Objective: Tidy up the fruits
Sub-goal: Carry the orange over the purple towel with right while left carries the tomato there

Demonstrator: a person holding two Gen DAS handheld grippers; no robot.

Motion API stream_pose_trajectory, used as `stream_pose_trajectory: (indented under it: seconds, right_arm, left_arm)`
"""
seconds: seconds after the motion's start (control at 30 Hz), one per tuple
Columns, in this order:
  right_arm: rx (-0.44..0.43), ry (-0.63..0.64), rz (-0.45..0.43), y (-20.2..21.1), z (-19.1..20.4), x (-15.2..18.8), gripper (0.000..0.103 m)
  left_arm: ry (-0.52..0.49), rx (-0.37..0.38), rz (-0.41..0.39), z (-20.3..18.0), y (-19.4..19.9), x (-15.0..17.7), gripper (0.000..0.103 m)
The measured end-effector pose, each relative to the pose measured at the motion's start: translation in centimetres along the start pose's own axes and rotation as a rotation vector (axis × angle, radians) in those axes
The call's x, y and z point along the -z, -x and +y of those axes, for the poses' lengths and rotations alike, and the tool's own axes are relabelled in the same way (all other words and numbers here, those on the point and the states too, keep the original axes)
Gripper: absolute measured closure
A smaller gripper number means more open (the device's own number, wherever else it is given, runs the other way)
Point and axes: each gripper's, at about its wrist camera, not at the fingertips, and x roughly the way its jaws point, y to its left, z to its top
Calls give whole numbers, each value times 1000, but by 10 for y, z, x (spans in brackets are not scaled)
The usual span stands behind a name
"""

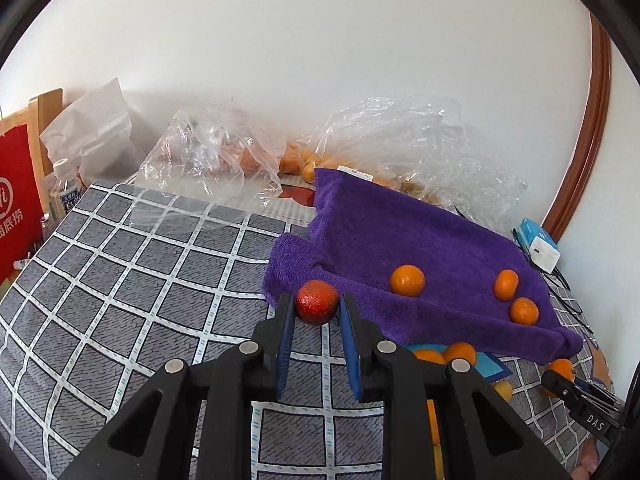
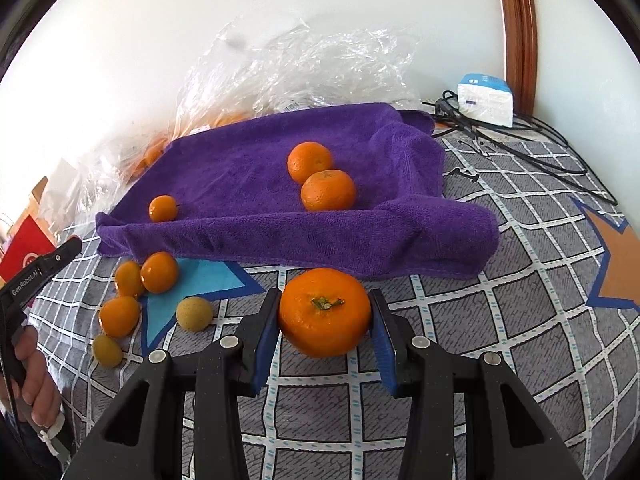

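My left gripper (image 1: 317, 307) is shut on a small red fruit (image 1: 317, 302), held just in front of the purple towel (image 1: 420, 240). Three oranges lie on the towel (image 1: 407, 280) (image 1: 506, 284) (image 1: 524, 311). My right gripper (image 2: 324, 312) is shut on a large orange (image 2: 324, 312) with its green stem up, near the towel's front edge (image 2: 304, 240). In the right wrist view two oranges (image 2: 309, 161) (image 2: 328, 190) and a small one (image 2: 163, 208) sit on the towel. Several small oranges (image 2: 159, 272) and yellowish fruits (image 2: 194, 313) lie loose on the checked cloth at left.
Crumpled clear plastic bags (image 1: 208, 160) (image 2: 288, 72) with more oranges sit behind the towel against the white wall. A tissue pack (image 2: 486, 98) and black cables (image 2: 532, 148) lie at the back right. A red bag (image 1: 16, 200) and a bottle (image 1: 64, 192) stand at far left.
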Motion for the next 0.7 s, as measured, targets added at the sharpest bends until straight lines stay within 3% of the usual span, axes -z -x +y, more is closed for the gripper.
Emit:
stream_pose_trajectory:
  seconds: [0.7]
  right_arm:
    - [2, 62, -78, 32, 13, -28, 60]
  left_arm:
    - [58, -47, -46, 18, 7, -9, 81]
